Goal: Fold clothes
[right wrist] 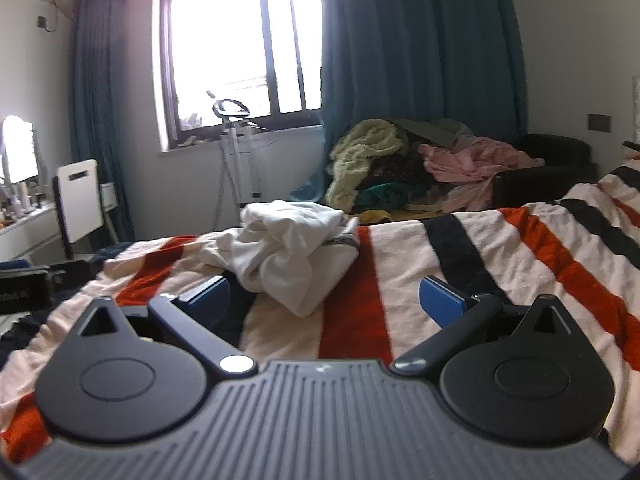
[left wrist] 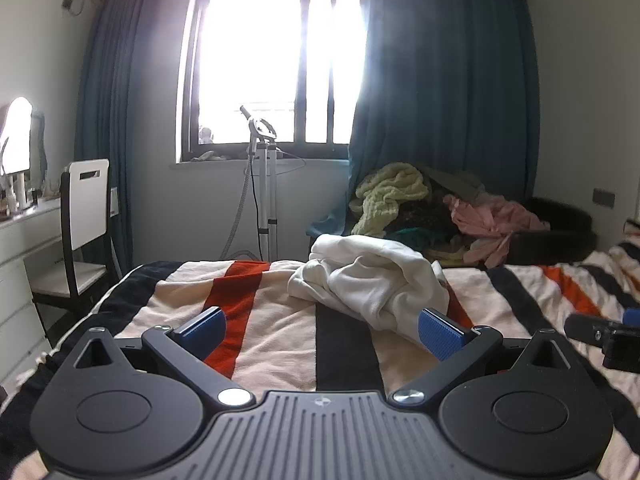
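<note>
A crumpled white garment (left wrist: 368,280) lies in a heap on the striped blanket (left wrist: 276,344) of the bed. It also shows in the right wrist view (right wrist: 288,252). My left gripper (left wrist: 320,332) is open and empty, low over the blanket, just short of the garment's near edge. My right gripper (right wrist: 324,300) is open and empty, with the garment's near tip between its blue pads (right wrist: 440,300). The right gripper also shows at the right edge of the left wrist view (left wrist: 616,336).
A pile of other clothes (left wrist: 436,208) lies on a dark sofa (left wrist: 556,232) beyond the bed. A white chair (left wrist: 80,216) and a dresser (left wrist: 24,248) stand to the left. A garment steamer stand (left wrist: 264,184) is under the window.
</note>
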